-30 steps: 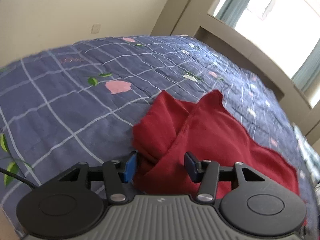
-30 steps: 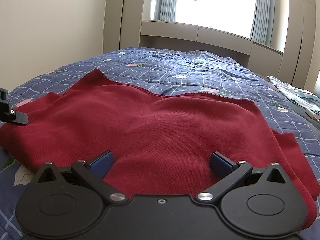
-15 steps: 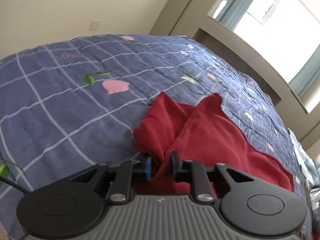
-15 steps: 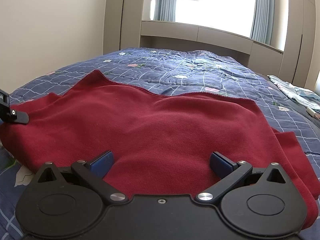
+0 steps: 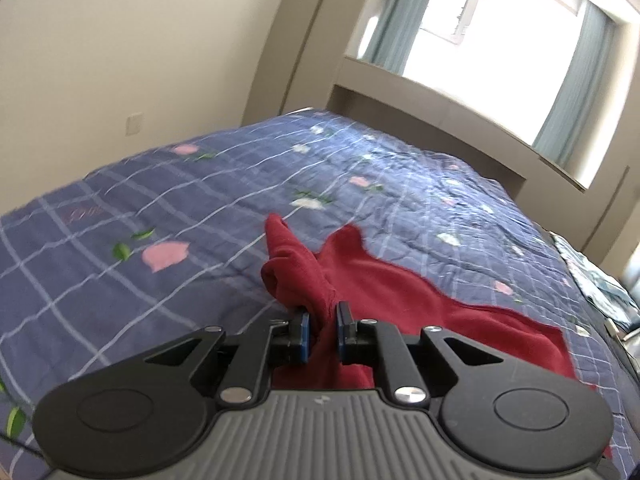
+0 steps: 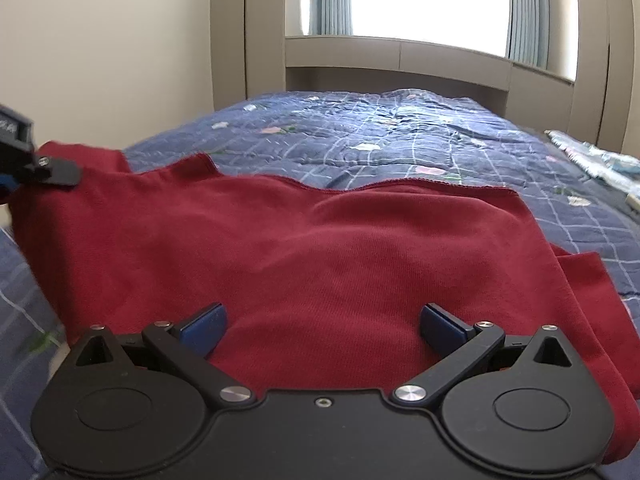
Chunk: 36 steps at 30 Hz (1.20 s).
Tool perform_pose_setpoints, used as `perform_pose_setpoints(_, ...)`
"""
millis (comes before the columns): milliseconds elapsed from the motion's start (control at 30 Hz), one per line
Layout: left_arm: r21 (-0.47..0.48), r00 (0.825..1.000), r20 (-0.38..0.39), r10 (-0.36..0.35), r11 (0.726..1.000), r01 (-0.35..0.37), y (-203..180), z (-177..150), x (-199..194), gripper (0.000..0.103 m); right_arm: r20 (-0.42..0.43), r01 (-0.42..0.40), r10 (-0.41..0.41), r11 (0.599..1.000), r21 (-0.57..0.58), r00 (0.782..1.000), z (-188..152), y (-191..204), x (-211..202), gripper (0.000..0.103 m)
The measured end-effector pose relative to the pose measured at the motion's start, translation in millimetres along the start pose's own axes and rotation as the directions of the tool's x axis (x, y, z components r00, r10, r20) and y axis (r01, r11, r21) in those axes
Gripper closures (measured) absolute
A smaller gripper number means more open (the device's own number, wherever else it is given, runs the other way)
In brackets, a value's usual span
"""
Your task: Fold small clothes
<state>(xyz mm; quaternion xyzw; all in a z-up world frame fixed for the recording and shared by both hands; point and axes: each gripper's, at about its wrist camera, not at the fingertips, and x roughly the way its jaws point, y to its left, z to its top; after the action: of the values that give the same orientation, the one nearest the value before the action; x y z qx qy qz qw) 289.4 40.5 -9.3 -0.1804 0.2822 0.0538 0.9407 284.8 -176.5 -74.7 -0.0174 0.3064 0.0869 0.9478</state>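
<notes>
On the bed, left gripper (image 5: 322, 330) pinches red garment (image 5: 384, 292).

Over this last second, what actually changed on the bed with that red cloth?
The left gripper has just been closing its jaws on a bunched corner of the red garment and lifted it off the blue quilt, so that end now stands up. The right gripper stayed open over the cloth's near edge, and the rest of the garment lies as it did.
</notes>
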Motion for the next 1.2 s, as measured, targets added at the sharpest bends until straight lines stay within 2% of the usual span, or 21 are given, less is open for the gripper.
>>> perform_pose_setpoints(67,0.041,1.0,0.01,-0.022,0.999,0.021,-15,5,-3,0.091,0.01,-0.018,0.018,1.0,0.024,1.0,3,-9,-5,0.0)
perform_pose_setpoints(200,0.143,0.997,0.034,-0.07,0.988,0.065,-57,17,-10,0.091,0.018,0.007,-0.007,0.999,0.036,1.0,12,-33,-14,0.0)
perform_pose_setpoints(367,0.253,0.99,0.019,-0.137,0.959,0.128,-117,25,-12,0.091,0.057,0.064,-0.071,0.993,0.104,0.996,14,-78,-36,0.0)
perform_pose_setpoints(533,0.403,0.973,-0.02,-0.23,0.889,0.219,-194,13,-19,0.091,0.068,0.132,-0.148,0.971,0.198,0.987,8,-137,-59,0.0)
perform_pose_setpoints(700,0.512,0.95,-0.093,-0.298,0.804,0.302,-257,-27,-23,0.091,0.034,0.227,-0.244,0.938,0.263,0.969,-11,-197,-79,0.0)
perform_pose_setpoints(767,0.55,0.942,-0.15,-0.301,0.766,0.333,-276,-50,-21,0.091,0.007,0.264,-0.277,0.922,0.284,0.961,-21,-216,-82,0.0)
perform_pose_setpoints(833,0.575,0.939,-0.203,-0.279,0.742,0.345,-290,-73,-15,0.091,-0.021,0.289,-0.298,0.901,0.323,0.954,-32,-235,-83,0.0)
perform_pose_setpoints(933,0.619,0.941,-0.243,-0.236,0.709,0.338,-298,-106,-11,0.091,-0.046,0.257,-0.26,0.883,0.392,0.964,-47,-260,-80,0.0)
perform_pose_setpoints(1033,0.651,0.942,-0.277,-0.19,0.684,0.329,-297,-127,-4,0.089,-0.02,0.206,-0.218,0.882,0.423,0.976,-54,-267,-81,0.0)
perform_pose_setpoints(1133,0.641,0.93,-0.311,-0.194,0.68,0.356,-292,-131,-3,0.083,0.003,0.17,-0.19,0.887,0.429,0.982,-53,-268,-77,0.0)
perform_pose_setpoints(1200,0.636,0.923,-0.324,-0.209,0.674,0.376,-291,-131,-3,0.066,0.017,0.15,-0.174,0.888,0.435,0.985,-50,-269,-75,0.0)
